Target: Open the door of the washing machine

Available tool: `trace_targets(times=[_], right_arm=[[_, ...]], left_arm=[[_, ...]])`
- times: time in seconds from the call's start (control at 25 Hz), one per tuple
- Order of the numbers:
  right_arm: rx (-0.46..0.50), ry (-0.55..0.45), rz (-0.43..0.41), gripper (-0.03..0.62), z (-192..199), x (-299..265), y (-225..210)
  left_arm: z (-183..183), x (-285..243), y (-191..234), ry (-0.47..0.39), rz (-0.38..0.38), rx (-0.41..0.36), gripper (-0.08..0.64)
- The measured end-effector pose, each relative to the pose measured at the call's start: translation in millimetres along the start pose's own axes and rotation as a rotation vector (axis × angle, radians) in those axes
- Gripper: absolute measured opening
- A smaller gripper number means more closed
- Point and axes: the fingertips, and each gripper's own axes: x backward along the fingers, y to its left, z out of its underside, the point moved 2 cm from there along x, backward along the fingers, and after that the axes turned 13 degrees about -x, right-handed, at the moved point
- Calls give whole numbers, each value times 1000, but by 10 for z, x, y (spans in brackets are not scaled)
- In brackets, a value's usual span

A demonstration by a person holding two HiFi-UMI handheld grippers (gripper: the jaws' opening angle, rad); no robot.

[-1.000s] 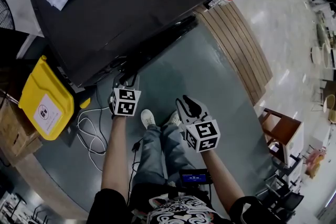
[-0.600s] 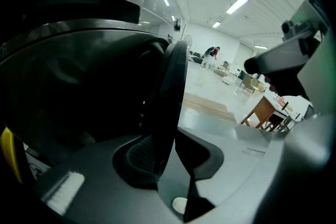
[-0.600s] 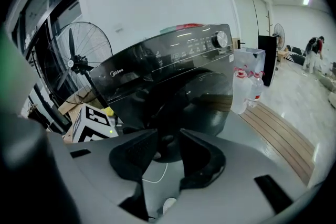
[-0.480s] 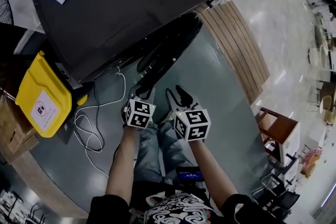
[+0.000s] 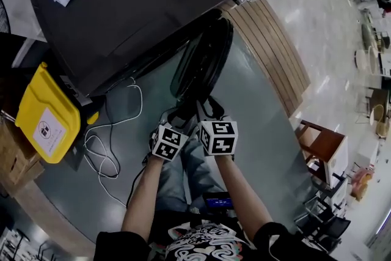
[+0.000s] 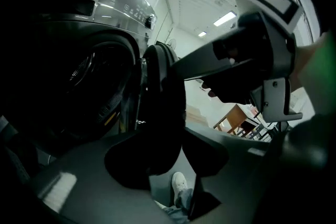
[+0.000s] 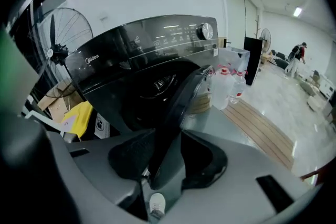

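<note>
A grey floor [image 5: 256,107] runs beside a strip of wooden slats [image 5: 275,52], and on it stands the dark washer [image 5: 140,3], with a yellow bin [image 5: 46,113] and a loose white cable [image 5: 110,131] at its side. The door [image 5: 204,61] stands swung well out from the washer's front, leaving the drum mouth uncovered.

We judge the task mostly done: the latch is free and the opening is clear. What is left, at most, is to swing the door wider and let go.

The left tool [image 6: 170,160] is closed on the door's free rim. The right tool [image 7: 165,165] pinches the same rim just beside it, the rim filling the gap between its jaws.

In the left gripper view black pads and black door merge, so the contact there is hard to make out. The tools cover the handle. We see no hinge, so we cannot tell how much travel remains.
</note>
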Motion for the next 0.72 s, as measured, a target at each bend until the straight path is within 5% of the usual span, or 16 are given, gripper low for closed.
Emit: trace_targets(times=[0.36,0.72], right_arm=[[37,-4,120,135,116,309,-551],[-107,-34,323,81,126,658,-1495]], left_arm=[[189,363,557,-43,-159,177,176],[-4,548,725,-111,-229,171,169]])
